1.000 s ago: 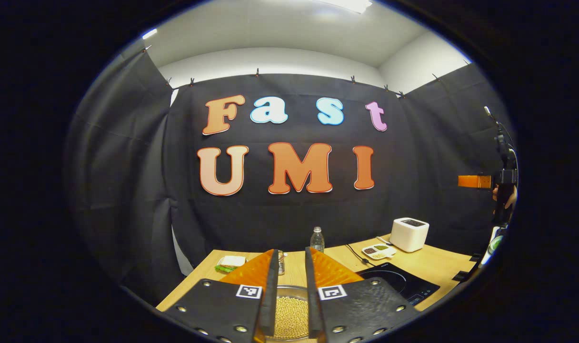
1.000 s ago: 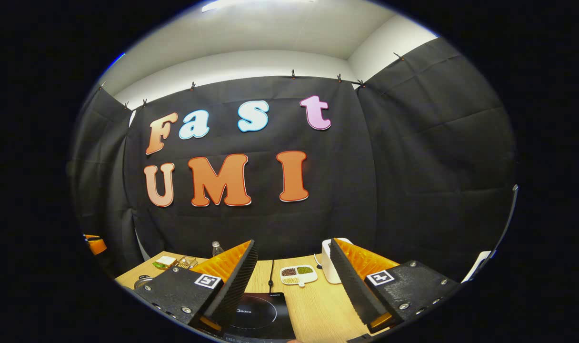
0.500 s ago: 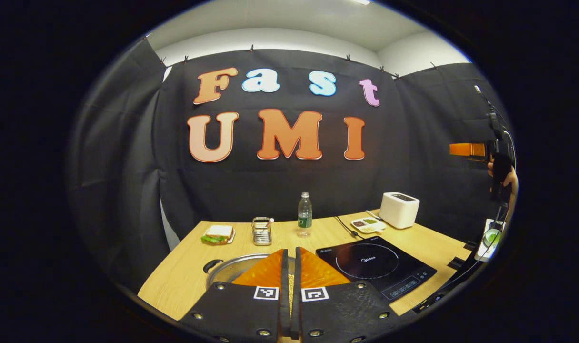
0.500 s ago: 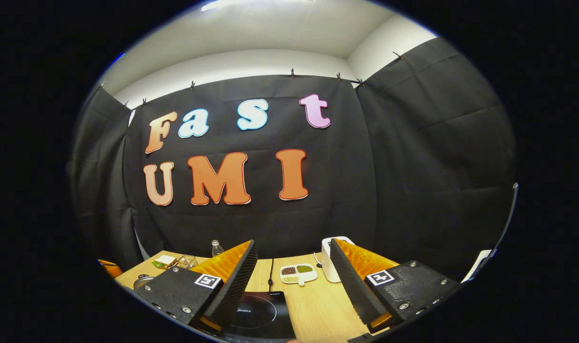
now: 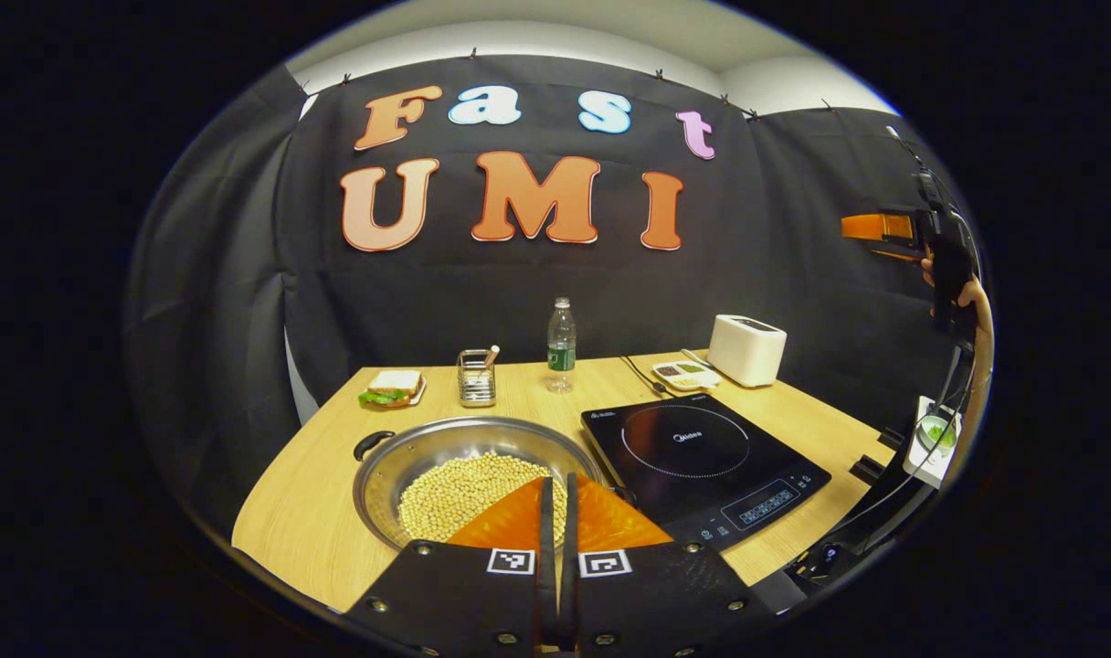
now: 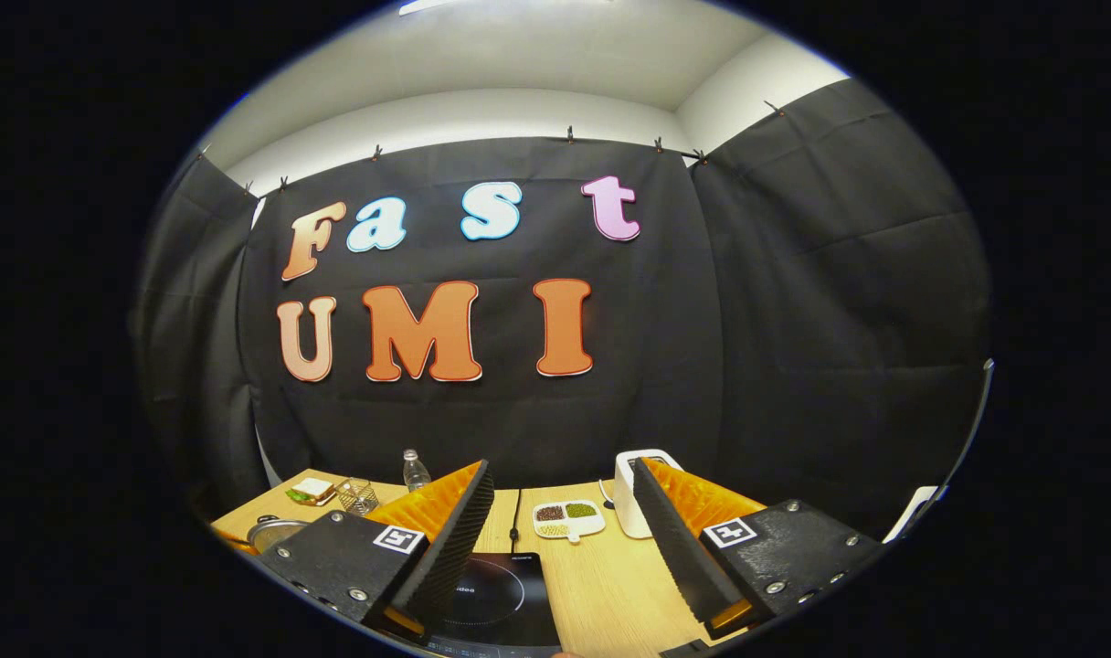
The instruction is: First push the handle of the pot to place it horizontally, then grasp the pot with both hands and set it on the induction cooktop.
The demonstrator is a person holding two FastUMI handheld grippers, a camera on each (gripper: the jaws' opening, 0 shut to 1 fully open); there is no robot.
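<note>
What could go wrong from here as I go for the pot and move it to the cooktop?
The pot is heaped with loose beans; any tilt in a two-handed lift could spill them. The left gripper is shut above the near rim and must open before grasping. The right gripper hangs open over the induction cooktop, far from the pot, so the lift may start uneven.

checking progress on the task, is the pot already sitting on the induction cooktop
No, in the left gripper view the pot of beans sits on the wooden table to the left of the induction cooktop, whose glass top is bare.
</note>
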